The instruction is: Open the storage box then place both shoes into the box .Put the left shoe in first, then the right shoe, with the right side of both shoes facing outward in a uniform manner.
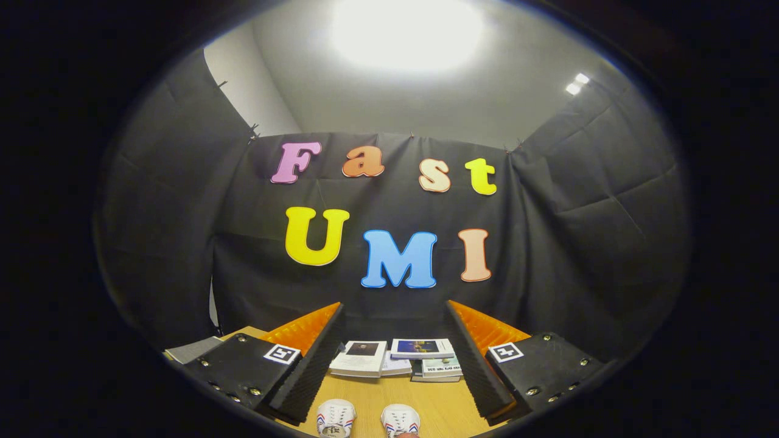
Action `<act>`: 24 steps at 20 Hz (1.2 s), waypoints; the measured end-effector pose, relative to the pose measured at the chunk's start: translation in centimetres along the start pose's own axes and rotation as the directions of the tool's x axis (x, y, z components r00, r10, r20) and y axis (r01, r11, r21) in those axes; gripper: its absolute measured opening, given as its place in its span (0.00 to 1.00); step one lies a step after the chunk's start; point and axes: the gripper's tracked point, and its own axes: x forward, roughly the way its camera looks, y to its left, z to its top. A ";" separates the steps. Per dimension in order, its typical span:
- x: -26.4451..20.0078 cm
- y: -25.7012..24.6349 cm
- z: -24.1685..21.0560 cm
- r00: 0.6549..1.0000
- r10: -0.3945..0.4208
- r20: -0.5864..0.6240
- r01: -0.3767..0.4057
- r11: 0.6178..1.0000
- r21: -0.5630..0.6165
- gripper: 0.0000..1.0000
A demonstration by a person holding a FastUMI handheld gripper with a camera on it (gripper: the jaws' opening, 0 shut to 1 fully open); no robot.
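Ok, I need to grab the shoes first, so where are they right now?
In the gripper view, the two white shoes sit side by side on the wooden table, between the open gripper fingers, nearer than the books.

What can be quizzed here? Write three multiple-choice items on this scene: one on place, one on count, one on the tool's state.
1. Where do the books lie?
A. On the table's far side, beyond the shoes
B. Between the shoes and the tool
C. On top of the shoes

2. How many shoes are on the table?
A. One
B. Two
C. Three

3. What state is the tool in?
A. Shut on a shoe
C. Shut on a book
B. Open, holding nothing

Answers:
1. A: the books sit by the black cloth wall, past the shoes.
2. B: a left shoe and a right shoe, both white, lie side by side just ahead of the tool.
3. B: its fingers stand wide apart, with bare table between them.
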 end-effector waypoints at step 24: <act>-1.6 7.2 -6.7 0.950 0.245 -0.195 -0.144 0.894 0.424 0.97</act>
